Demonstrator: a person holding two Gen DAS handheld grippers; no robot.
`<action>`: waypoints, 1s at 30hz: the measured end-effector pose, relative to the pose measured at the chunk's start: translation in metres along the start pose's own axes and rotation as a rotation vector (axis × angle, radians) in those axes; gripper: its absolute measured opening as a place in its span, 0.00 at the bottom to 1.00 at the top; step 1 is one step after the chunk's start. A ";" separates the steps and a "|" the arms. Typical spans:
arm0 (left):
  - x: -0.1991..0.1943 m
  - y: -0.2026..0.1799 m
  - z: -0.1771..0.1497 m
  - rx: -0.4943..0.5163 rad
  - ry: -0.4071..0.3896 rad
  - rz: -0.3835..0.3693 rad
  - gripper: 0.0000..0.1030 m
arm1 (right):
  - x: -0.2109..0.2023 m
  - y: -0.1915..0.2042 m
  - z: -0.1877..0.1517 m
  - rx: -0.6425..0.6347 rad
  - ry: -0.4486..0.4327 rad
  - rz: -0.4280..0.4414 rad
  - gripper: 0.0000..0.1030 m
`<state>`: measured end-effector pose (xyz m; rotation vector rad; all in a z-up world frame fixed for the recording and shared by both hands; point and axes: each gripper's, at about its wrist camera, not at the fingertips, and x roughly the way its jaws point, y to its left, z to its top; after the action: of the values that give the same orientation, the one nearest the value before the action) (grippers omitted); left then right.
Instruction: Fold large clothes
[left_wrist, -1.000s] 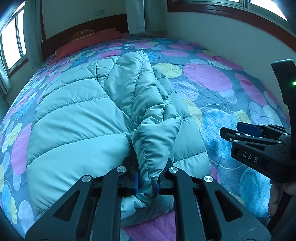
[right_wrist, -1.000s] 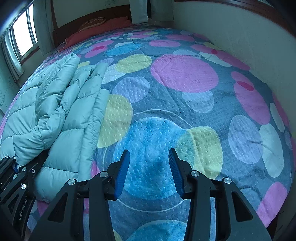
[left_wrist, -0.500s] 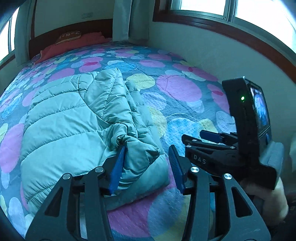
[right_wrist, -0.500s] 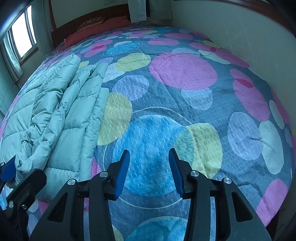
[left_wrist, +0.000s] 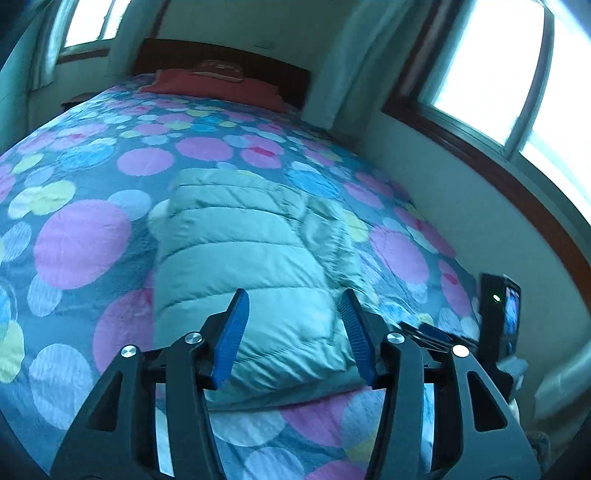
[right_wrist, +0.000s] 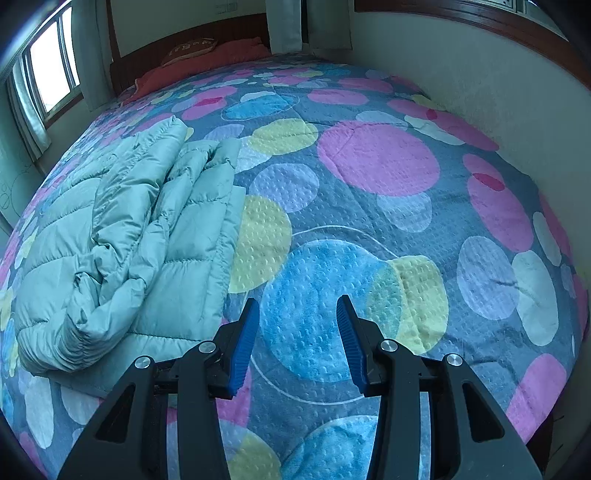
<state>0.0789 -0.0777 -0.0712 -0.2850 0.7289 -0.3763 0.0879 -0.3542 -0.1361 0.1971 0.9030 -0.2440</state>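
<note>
Nearby: red pillow (right_wrist: 225, 51) at headboard; jacket (right_wrist: 122, 236) on spotted bedspread (right_wrist: 376, 162).

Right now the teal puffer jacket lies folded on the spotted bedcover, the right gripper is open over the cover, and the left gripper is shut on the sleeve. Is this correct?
Not quite. The left gripper is open with nothing between its pads, as the left wrist view shows. The jacket lies folded on the bedcover, and the right gripper is open.

You're in a home bedroom — bed (right_wrist: 369, 229) with a dotted bedspread, dark wooden headboard (left_wrist: 221, 59), reddish pillows (left_wrist: 214, 86), curtained windows (left_wrist: 517, 74) on two walls.
</note>
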 end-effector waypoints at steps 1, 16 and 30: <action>0.002 0.015 0.004 -0.061 -0.003 0.017 0.54 | -0.001 0.001 0.003 0.011 -0.001 0.013 0.43; 0.070 0.142 0.021 -0.701 0.041 -0.126 0.62 | 0.021 0.024 0.061 0.317 -0.018 0.443 0.61; 0.095 0.126 0.023 -0.636 0.121 -0.150 0.67 | 0.042 0.045 0.077 0.292 0.013 0.558 0.10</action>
<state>0.1891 -0.0024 -0.1590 -0.9267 0.9386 -0.2958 0.1838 -0.3372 -0.1198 0.7086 0.7894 0.1474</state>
